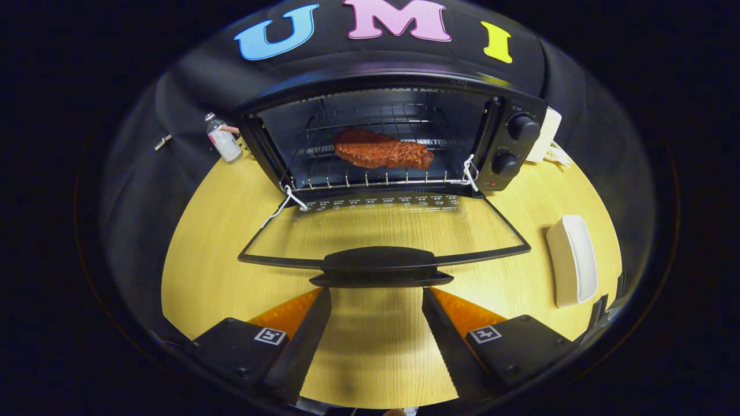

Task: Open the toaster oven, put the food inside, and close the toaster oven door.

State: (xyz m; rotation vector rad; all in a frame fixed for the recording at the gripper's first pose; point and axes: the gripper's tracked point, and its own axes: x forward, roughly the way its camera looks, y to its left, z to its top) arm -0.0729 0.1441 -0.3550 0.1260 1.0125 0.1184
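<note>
Two steps appear done: the oven [393, 133] door [381, 231] lies open and the meat [383, 150] sits on the rack [370, 180]; you have only closing left. Your gripper [377, 300] is spread, empty, fingertips just under the door handle [378, 267].

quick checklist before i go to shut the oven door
1. Food inside: ok. The meat lies on the rack in the oven.
2. Door path: ok. The door lies flat and open on the table, nothing on its glass.
3. Gripper ready: ok. The gripper is open and holds nothing, fingertips just short of the door handle.
4. Grip on the handle: not ok, neither finger presses on it yet.
5. Strings at the door's hinges: cannot tell if they would snag.
6. White dish: ok, beside the door and apart from it.
</note>
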